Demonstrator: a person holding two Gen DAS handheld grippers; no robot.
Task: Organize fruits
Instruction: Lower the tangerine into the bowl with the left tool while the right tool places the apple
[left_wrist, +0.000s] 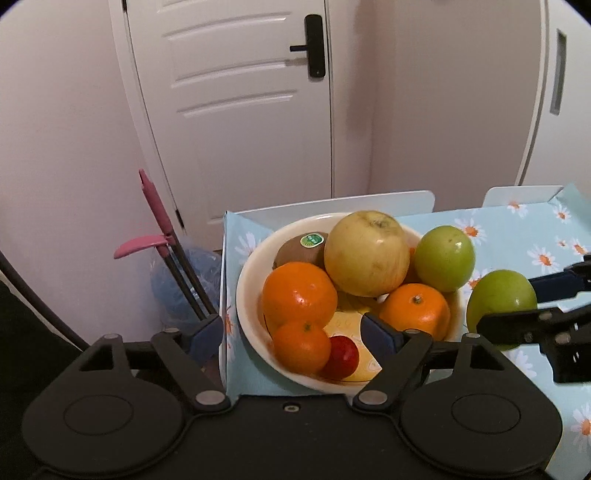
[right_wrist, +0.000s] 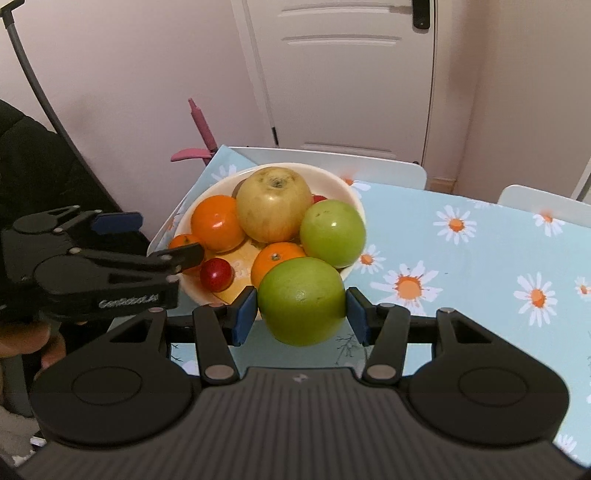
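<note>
Now, from the left wrist, I am looking over my left claw (left_wrist: 291, 332), which is hanging wide open with nothing in it, one finger off the surface's edge and the other over the near rim of the bowl (left_wrist: 247, 306). That bowl is sitting at the corner of the daisy-print surface (left_wrist: 517, 236) and is looking crowded: a big yellow apple (left_wrist: 367, 254) on top, a kiwi (left_wrist: 299, 249) behind, three oranges, a small red fruit (left_wrist: 343, 356) at the front. One green apple (left_wrist: 445, 258) is perching at the bowl's right rim. Further right, my right claw (left_wrist: 532, 299) is coming in with a second green fruit (left_wrist: 498, 295).

Switching to the right wrist, I am seeing the right claw closed on that green fruit, both blue pads (right_wrist: 245, 314) pressing its sides, just short of the bowl's near rim. The left claw is hovering over the bowl's left side.

I am judging the job nearly finished: no loose fruit is showing on the surface, so only this one is waiting for a gap, and room is tight.
</note>
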